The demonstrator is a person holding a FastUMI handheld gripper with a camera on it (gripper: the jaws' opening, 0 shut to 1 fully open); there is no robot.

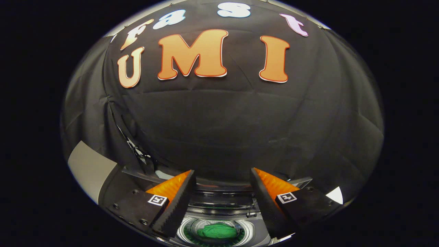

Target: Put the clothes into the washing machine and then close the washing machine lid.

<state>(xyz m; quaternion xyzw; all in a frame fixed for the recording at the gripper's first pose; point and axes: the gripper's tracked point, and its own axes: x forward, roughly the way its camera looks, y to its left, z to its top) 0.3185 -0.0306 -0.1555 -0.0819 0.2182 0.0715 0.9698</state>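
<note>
Gripper (pixel 223 178): I see the fingers apart, nothing between them.
Clothes: green cloth (pixel 217 231) lies in the washing machine drum (pixel 187 230), below and between the fingers.
Lid (pixel 144 173): I judge it open, raised at the far rim, left of the fingers.
Next: lid is nearest my left finger; pull it down over the drum.

One green garment (pixel 217 231), one washing machine (pixel 219 206), one pair of tongs (pixel 223 178), spread wide
</note>
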